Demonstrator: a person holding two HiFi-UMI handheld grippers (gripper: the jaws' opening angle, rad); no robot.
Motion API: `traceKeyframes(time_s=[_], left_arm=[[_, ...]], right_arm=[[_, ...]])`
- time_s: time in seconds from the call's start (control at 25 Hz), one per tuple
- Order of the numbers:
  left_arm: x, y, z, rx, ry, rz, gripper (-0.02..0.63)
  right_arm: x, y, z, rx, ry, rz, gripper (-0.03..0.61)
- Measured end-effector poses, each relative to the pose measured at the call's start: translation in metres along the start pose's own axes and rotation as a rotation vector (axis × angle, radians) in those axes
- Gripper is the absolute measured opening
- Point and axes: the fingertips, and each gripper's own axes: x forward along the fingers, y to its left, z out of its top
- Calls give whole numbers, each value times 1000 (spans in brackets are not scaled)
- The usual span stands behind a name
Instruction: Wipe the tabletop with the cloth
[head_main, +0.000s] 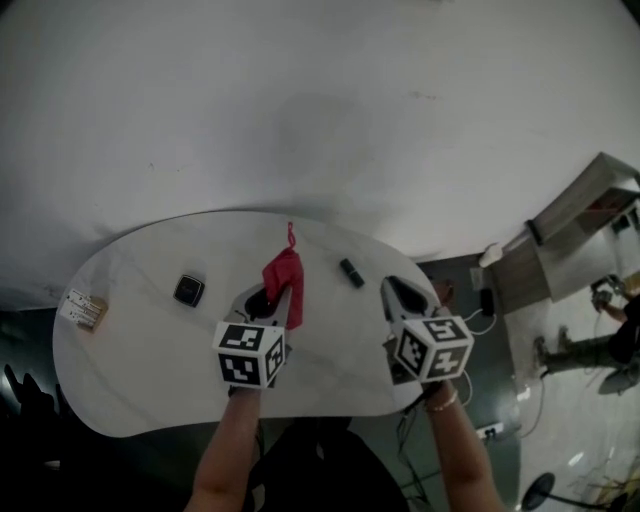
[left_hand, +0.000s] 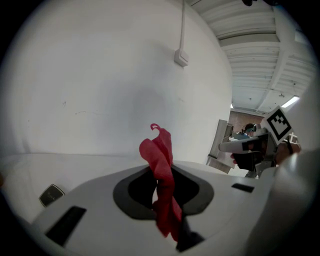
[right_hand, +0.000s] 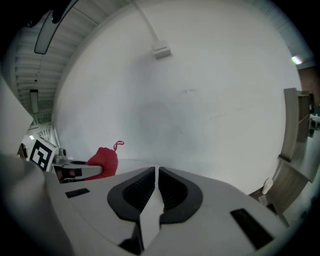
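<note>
The left gripper pinches the red cloth, which sticks up out of its jaws, over the table. Beside it, the right gripper has its jaws together, empty. The cloth is bunched thin, so it might slip out, or wipe only a thin stripe.

Soft, flat indoor light greys the white wall, with a faint shadow at its middle. Fisheye lenses bend the table rim, and black corners frame the 2 gripper views; a ceiling lamp glares.
</note>
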Motion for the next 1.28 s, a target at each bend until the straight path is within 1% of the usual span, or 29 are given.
traceKeyframes(time_s=[0.2,0.36,0.48,0.6,0.76,0.96,1.28], left_arm=[[-9,-12,3,18,-24,-15,61],[-19,-22,5,3,-49,-29,61],[-28,-26,2,8,-60,-31,61],[-34,-29,-1,13,-65,-37,61],[-40,-34,-5,17,-69,-48,61],[-47,-41,-8,26,-72,-68,61],[-51,-47,-13,38,-76,-92,61]], right_arm=[[-38,8,2,15,-68,-32,6],[-60,15,-4,-16,-97,-56,6],[-74,23,-6,-63,-141,-77,6],[-81,34,-6,-79,-175,-62,3],[-87,45,-8,-102,-186,-48,3],[-91,48,-13,-80,-186,-55,3],[-93,50,-24,-75,-172,-69,3]])
